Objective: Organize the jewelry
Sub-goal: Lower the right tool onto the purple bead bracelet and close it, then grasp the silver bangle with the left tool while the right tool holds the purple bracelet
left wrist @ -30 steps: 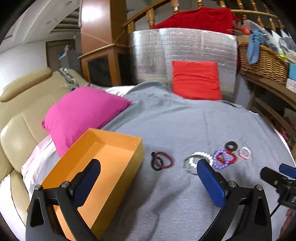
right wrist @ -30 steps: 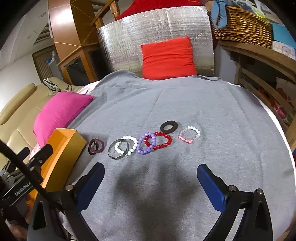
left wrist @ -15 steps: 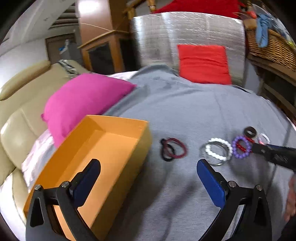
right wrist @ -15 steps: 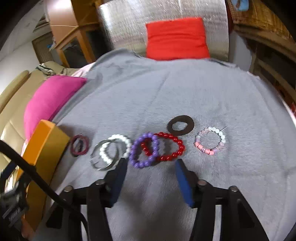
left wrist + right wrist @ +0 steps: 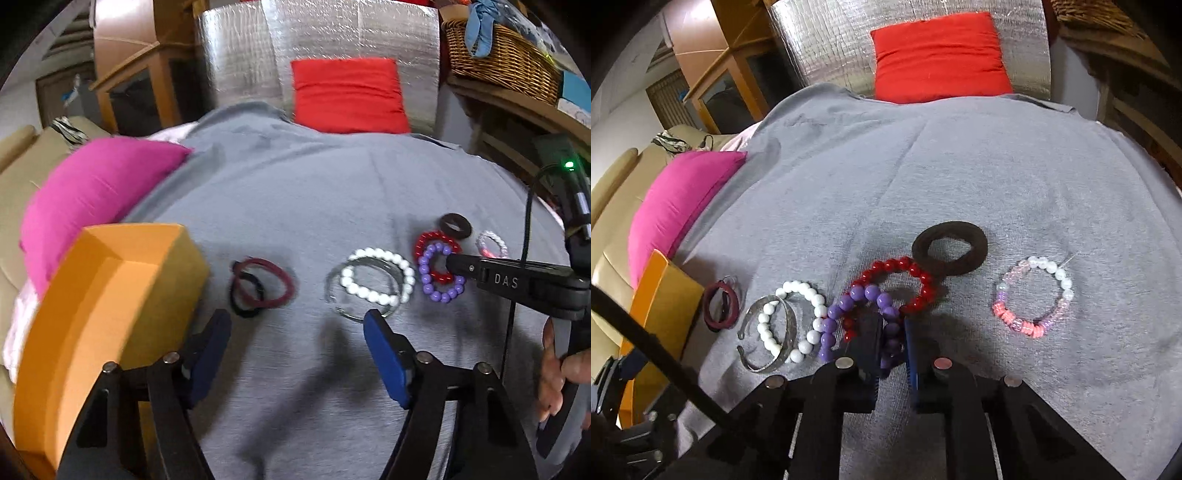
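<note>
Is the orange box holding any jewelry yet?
No, the orange box shows only bare interior; the bracelets, like the white bead bracelet, lie on the grey cloth.

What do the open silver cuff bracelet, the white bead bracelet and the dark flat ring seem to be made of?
The open silver cuff bracelet looks like thin metal, with a grey, dull, mottled shine. The white bead bracelet looks like glossy plastic or glass, each bead showing a small highlight. The dark flat ring looks like matte fabric or felt, perhaps a hair tie, with no shine.

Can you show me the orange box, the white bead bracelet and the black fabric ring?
Orange cardboard box [image 5: 122, 295], left wrist view, inner floor.
White bead bracelet [image 5: 812, 295], right wrist view, far beads.
Black fabric ring [image 5: 975, 254], right wrist view, right band.
</note>
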A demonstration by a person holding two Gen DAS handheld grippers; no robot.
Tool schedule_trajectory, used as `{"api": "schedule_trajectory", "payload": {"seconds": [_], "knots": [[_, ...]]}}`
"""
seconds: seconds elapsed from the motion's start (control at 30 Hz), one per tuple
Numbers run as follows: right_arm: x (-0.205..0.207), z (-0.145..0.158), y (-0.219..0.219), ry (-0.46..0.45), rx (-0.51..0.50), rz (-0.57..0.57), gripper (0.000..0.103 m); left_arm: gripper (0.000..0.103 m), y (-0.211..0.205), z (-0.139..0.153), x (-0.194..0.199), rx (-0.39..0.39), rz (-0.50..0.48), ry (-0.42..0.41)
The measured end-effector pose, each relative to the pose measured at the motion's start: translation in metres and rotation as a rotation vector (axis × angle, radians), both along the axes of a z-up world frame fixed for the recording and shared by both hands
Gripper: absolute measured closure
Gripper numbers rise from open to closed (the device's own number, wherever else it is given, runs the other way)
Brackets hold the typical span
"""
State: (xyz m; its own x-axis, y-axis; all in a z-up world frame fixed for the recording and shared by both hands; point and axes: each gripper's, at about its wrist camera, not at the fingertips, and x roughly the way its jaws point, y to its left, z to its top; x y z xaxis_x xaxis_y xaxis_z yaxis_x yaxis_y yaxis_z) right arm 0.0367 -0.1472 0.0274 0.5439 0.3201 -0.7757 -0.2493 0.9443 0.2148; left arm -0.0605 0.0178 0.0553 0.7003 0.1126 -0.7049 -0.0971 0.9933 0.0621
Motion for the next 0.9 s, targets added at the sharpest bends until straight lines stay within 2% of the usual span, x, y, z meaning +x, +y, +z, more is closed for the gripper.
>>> {"api": "schedule_trajectory", "payload": {"seconds": [0.17,0.4,0.63,0.67,0.73,0.87,0.9], "knots": [[-0.011,0.006,-0.013,0.005,0.022,-0.010,0.092,0.029,-0.009,-0.007,0.009,-0.077,-0.055,0.028],[-0.026,0.010,-0.047,0.035,0.079,-0.055,0.092,0.029,-0.025,-0.012,0.018,-0.129,-0.107,0.038],[-0.035,0.012,-0.067,0.059,0.119,-0.082,0.092,0.030,-0.035,-0.022,0.032,-0.136,-0.128,0.066],[-0.036,0.012,-0.069,0.063,0.121,-0.083,0.092,0.032,-0.035,-0.023,0.033,-0.138,-0.128,0.068],[-0.037,0.011,-0.072,0.070,0.128,-0.084,0.092,0.047,-0.035,-0.027,0.037,-0.149,-0.124,0.081],[-0.040,0.011,-0.076,0.074,0.136,-0.089,0.092,0.060,-0.032,-0.031,0.041,-0.167,-0.111,0.082],[-0.040,0.011,-0.076,0.074,0.137,-0.088,0.092,0.066,-0.031,-0.031,0.041,-0.173,-0.113,0.078]]}}
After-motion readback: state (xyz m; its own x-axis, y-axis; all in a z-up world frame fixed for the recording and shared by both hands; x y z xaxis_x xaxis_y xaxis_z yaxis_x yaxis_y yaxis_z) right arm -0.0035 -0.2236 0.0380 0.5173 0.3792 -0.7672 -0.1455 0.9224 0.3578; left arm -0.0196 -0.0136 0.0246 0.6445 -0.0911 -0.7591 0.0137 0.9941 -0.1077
